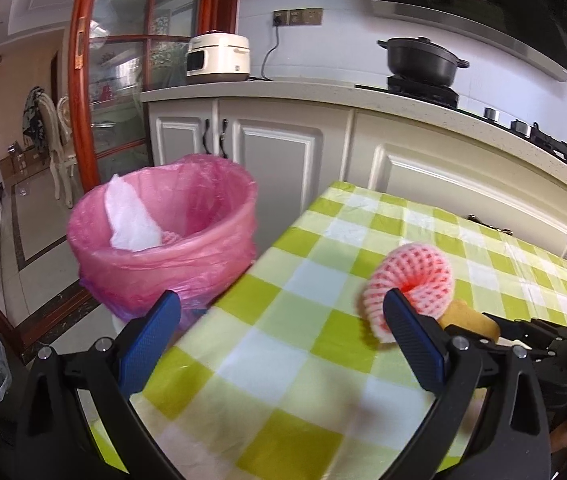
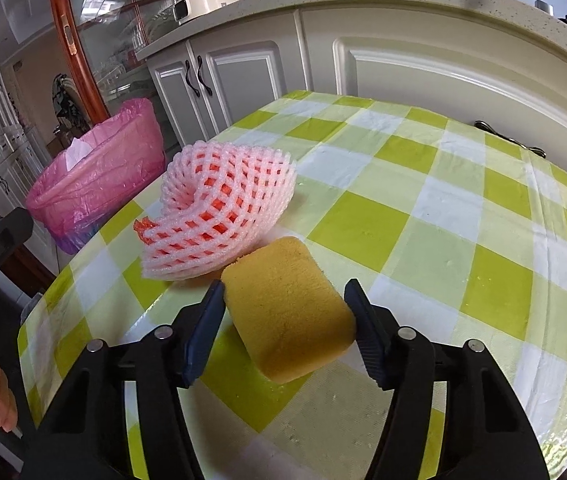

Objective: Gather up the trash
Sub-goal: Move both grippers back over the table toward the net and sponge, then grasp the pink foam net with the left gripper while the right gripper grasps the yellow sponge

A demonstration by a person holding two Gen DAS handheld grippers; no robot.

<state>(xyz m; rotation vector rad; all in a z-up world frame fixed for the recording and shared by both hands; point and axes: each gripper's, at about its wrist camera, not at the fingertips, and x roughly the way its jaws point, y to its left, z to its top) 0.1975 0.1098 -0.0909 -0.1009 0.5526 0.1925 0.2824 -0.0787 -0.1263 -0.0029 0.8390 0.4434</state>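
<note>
With white paper already in the pink-lined bin (image 1: 163, 216), you still have the foam net (image 2: 219, 208) and yellow sponge (image 2: 287, 312) on the surface beside it, right tool (image 2: 283, 320) clamped on the sponge, left tool (image 1: 283, 332) apart.

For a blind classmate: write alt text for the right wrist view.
A yellow sponge sits between the right gripper's blue pads on a green checked table. Pink foam net lies just beyond it, a pink-lined bin off the table's left edge.
</note>
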